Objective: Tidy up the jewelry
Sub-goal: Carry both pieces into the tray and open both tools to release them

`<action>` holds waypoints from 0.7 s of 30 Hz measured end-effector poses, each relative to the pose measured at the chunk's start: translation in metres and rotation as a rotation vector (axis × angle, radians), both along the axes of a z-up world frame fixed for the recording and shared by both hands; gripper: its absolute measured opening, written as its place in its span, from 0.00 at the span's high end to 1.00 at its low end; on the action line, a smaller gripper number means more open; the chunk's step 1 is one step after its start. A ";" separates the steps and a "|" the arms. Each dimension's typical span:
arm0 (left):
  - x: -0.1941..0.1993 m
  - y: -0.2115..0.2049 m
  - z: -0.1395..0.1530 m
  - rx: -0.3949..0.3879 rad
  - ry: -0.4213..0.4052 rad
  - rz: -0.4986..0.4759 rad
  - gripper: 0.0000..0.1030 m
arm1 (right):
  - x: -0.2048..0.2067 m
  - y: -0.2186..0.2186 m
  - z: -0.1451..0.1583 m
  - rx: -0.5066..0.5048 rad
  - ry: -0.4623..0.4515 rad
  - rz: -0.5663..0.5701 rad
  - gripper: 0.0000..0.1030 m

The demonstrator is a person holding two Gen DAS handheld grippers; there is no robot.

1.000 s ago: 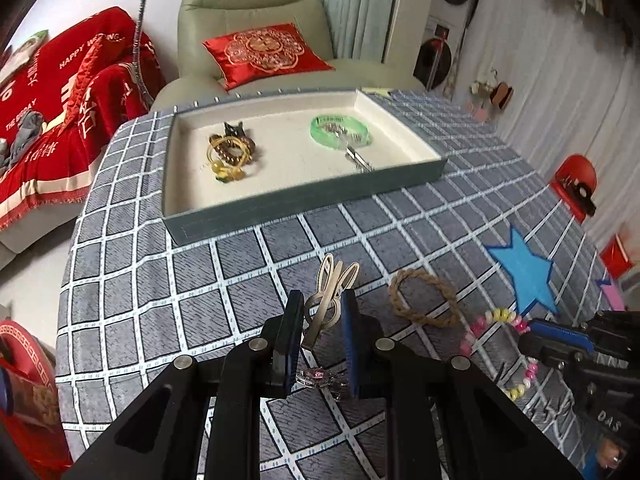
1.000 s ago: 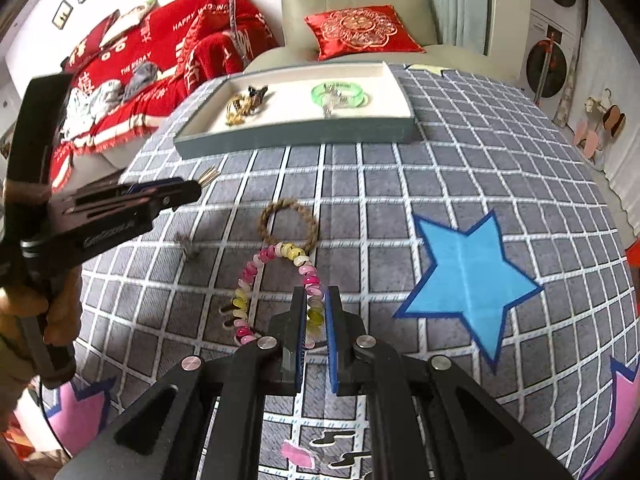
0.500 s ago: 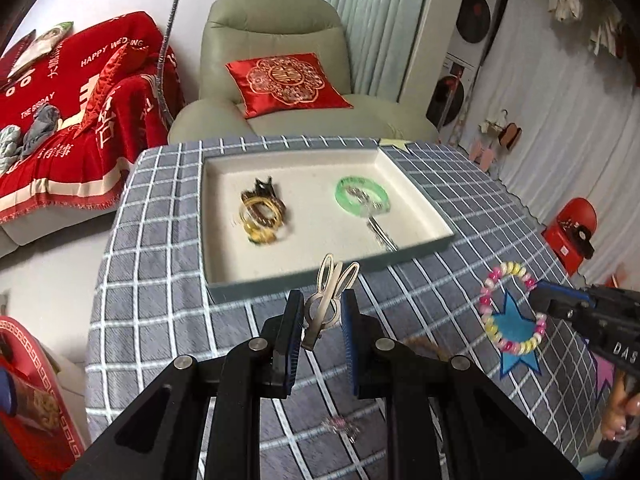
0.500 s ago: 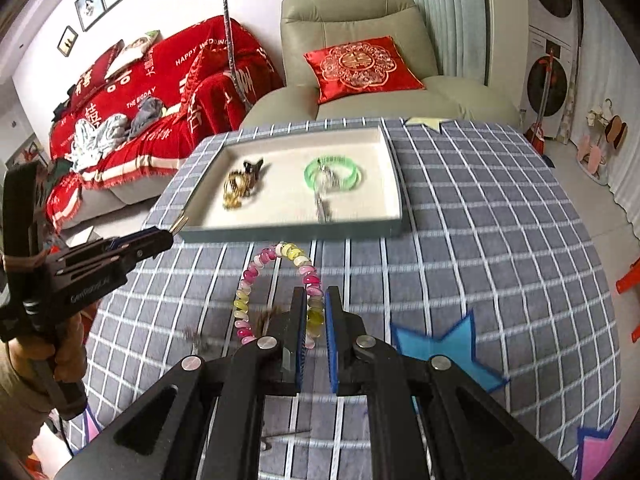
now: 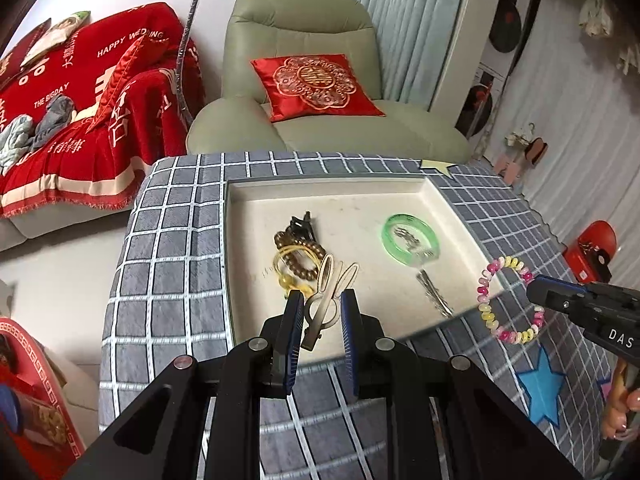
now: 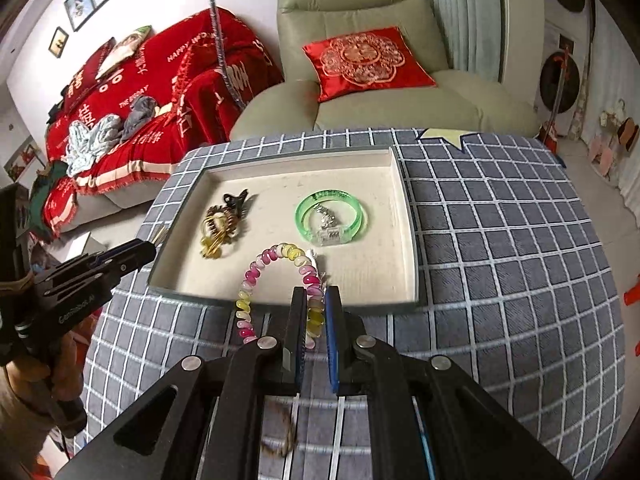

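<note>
A: Left gripper nearly closed, clamping a cream hair clip; right gripper pinched tight on a pink-yellow bead bracelet. Both hang above the tray's 6 o'clock edge.

B: Advice?

A: Carry past the rim, lower over bare lining, release apart from the green bangle at 12. Text: "DAS" on right gripper, "HAPPY WEDDING", "THE BIGDAY" on red throw.
</note>
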State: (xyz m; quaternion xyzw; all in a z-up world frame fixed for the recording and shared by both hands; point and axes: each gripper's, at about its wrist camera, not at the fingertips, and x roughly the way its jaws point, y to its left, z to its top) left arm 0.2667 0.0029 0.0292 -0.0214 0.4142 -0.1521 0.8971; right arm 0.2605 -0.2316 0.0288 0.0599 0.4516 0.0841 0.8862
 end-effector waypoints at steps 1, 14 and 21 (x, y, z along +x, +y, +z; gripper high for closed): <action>0.006 -0.002 -0.003 0.007 0.005 -0.002 0.66 | 0.004 -0.001 -0.002 0.000 0.004 -0.004 0.90; 0.042 -0.045 -0.043 0.076 0.099 -0.087 0.66 | 0.066 -0.006 -0.055 -0.079 0.123 -0.033 0.90; 0.057 -0.058 -0.066 0.141 0.122 -0.080 0.66 | 0.083 -0.012 -0.068 -0.080 0.129 -0.073 0.90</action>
